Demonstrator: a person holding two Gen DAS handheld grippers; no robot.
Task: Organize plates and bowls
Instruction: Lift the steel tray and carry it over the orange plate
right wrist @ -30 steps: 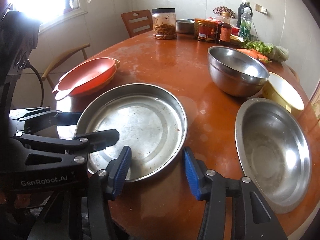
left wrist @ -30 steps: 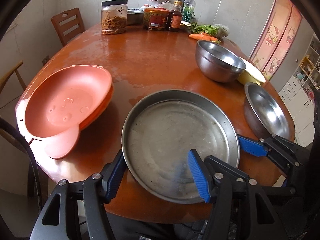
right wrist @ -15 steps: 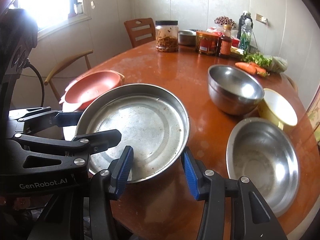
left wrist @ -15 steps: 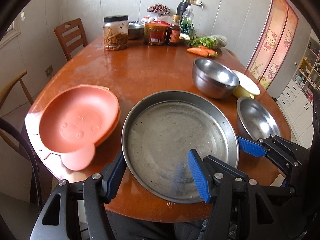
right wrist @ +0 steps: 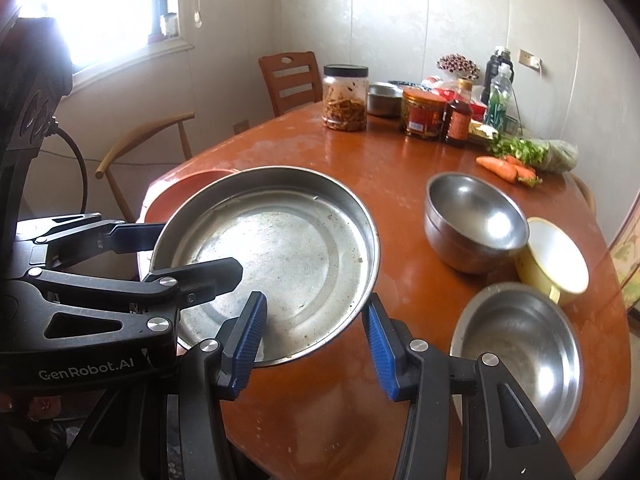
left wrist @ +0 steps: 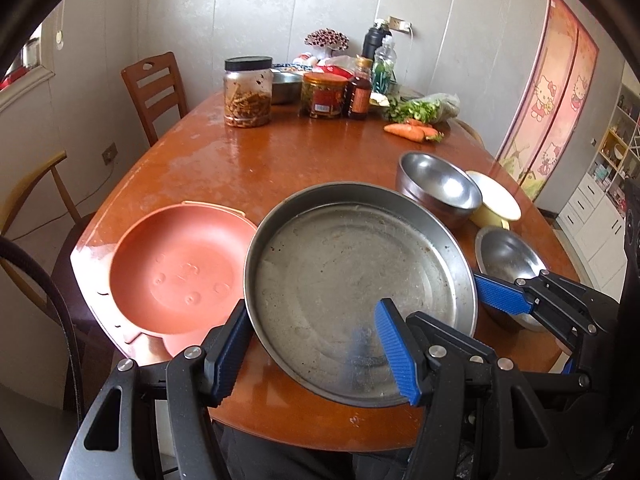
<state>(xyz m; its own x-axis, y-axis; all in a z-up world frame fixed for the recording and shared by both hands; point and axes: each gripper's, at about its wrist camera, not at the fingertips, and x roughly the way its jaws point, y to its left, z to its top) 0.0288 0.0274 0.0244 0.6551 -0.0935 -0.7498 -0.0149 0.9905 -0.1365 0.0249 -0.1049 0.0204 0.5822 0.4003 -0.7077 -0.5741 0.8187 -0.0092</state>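
My left gripper [left wrist: 312, 346] is shut on the near rim of a large steel plate [left wrist: 352, 280], holding it lifted and tilted above the table; the plate also shows in the right wrist view [right wrist: 280, 256]. My right gripper [right wrist: 314, 344] is open, its jaws astride the plate's near right rim without closing on it. Stacked orange plastic plates [left wrist: 180, 276] lie at the left. A deep steel bowl [right wrist: 476, 220], a yellow bowl [right wrist: 556, 260] and a shallow steel bowl [right wrist: 520, 340] stand on the right.
Round wooden table [left wrist: 280, 168] with jars [left wrist: 248, 92], bottles [left wrist: 360, 88], carrots [left wrist: 412, 132] and greens at the far side. Wooden chairs [left wrist: 152, 88] stand at the left and behind. The table's near edge is just under my grippers.
The steel plate has risen off the table with my left gripper. Both grippers moved up and back, so the table and bowls look farther away.
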